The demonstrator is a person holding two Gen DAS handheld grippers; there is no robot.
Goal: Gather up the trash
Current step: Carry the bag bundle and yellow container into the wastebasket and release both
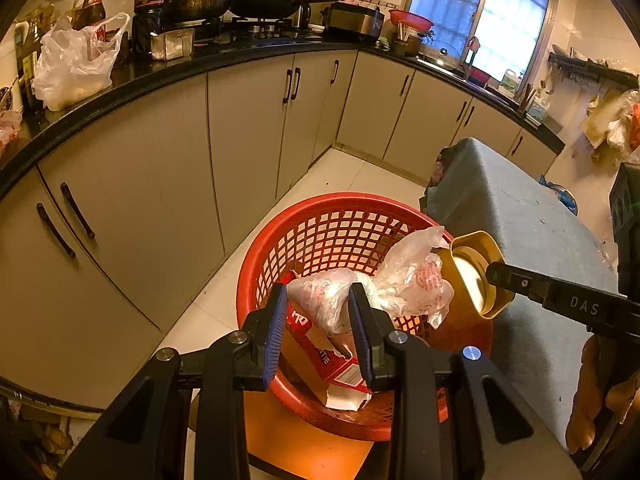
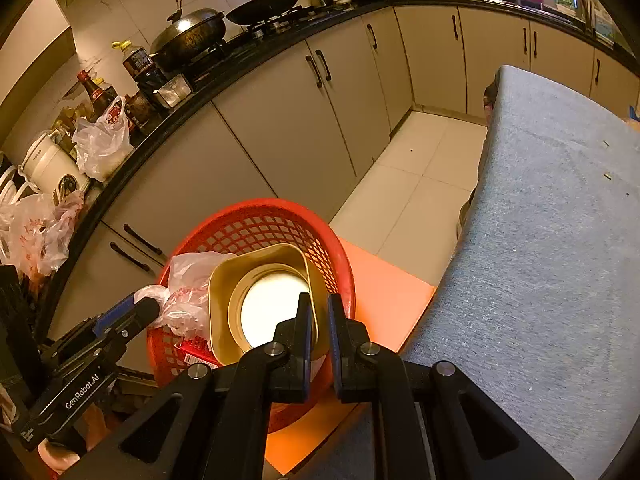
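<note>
A red mesh basket (image 1: 320, 224) stands on an orange stool beside the table; it also shows in the right wrist view (image 2: 256, 224). My left gripper (image 1: 318, 304) is shut on a crumpled clear plastic bag (image 1: 404, 276), holding it over the basket. A torn red carton (image 1: 320, 356) lies inside the basket. My right gripper (image 2: 319, 312) is shut on the rim of a gold square cup (image 2: 264, 300) with a white inside, held over the basket. The cup also shows in the left wrist view (image 1: 472, 272).
A table with a grey cloth (image 2: 560, 240) is at the right. Beige cabinets (image 1: 248, 128) under a black counter run along the left and back. The counter holds a white bag (image 1: 76, 64), bottles and pans. The floor has white tiles (image 2: 420, 184).
</note>
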